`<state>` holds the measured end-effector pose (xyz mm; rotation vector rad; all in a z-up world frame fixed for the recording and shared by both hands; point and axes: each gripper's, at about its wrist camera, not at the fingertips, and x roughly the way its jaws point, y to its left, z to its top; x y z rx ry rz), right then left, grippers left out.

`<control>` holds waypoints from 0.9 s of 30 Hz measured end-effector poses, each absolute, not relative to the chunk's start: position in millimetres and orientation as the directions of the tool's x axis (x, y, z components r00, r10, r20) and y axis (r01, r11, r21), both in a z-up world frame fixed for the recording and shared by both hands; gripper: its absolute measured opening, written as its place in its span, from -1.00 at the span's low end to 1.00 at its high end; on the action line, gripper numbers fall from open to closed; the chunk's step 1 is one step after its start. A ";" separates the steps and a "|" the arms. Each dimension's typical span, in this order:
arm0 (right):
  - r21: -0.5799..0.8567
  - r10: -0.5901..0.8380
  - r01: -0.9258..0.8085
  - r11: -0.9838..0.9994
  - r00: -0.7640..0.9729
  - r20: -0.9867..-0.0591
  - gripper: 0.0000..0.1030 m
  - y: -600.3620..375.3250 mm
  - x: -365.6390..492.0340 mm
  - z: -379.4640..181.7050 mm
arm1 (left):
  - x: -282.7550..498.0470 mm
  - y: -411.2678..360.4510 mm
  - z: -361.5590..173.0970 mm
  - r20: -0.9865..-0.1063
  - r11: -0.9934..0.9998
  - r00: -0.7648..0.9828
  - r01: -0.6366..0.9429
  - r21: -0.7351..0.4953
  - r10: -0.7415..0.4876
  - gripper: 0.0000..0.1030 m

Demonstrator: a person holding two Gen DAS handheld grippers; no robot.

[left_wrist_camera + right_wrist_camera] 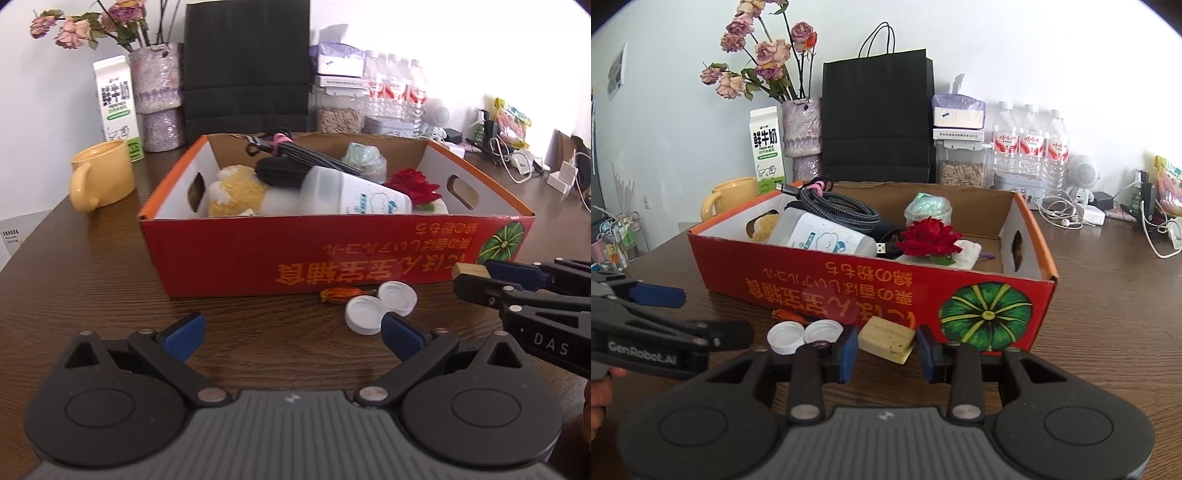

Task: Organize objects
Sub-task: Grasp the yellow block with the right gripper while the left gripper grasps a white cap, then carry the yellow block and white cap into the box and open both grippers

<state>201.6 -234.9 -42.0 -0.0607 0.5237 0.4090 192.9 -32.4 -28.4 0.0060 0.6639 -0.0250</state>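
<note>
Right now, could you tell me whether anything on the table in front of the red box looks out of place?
Yes. Two white caps lie loose and open side up on the wooden table beside a small dried orange flower, all outside the red box that holds the other items. No bottle they belong to is evident nearby.

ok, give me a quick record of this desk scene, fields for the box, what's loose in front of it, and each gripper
box: red cardboard box, open top, holding a plush, bottle, cable and red flower
loose in front: two white caps, small orange item
left gripper: open, empty, near the caps
right gripper: shut on a yellowish block by the box front
</note>
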 end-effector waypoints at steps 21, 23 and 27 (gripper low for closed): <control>0.056 0.332 -0.349 0.935 0.811 -0.481 -0.35 -269.5 200.5 -41.9 | 208.5 -52.7 -36.9 -0.623 0.994 0.775 0.084 -0.067 -0.107 -0.43; 0.055 0.331 -0.349 0.936 0.812 -0.481 -0.35 -269.5 200.5 -41.8 | 206.3 -52.9 -36.9 -0.618 0.993 0.777 0.090 -0.079 -0.120 -0.43; 0.053 0.328 -0.346 0.937 0.816 -0.477 -0.35 -269.2 199.5 -41.5 | 199.2 -55.0 -33.2 -0.594 0.993 0.796 0.089 -0.080 -0.119 -0.43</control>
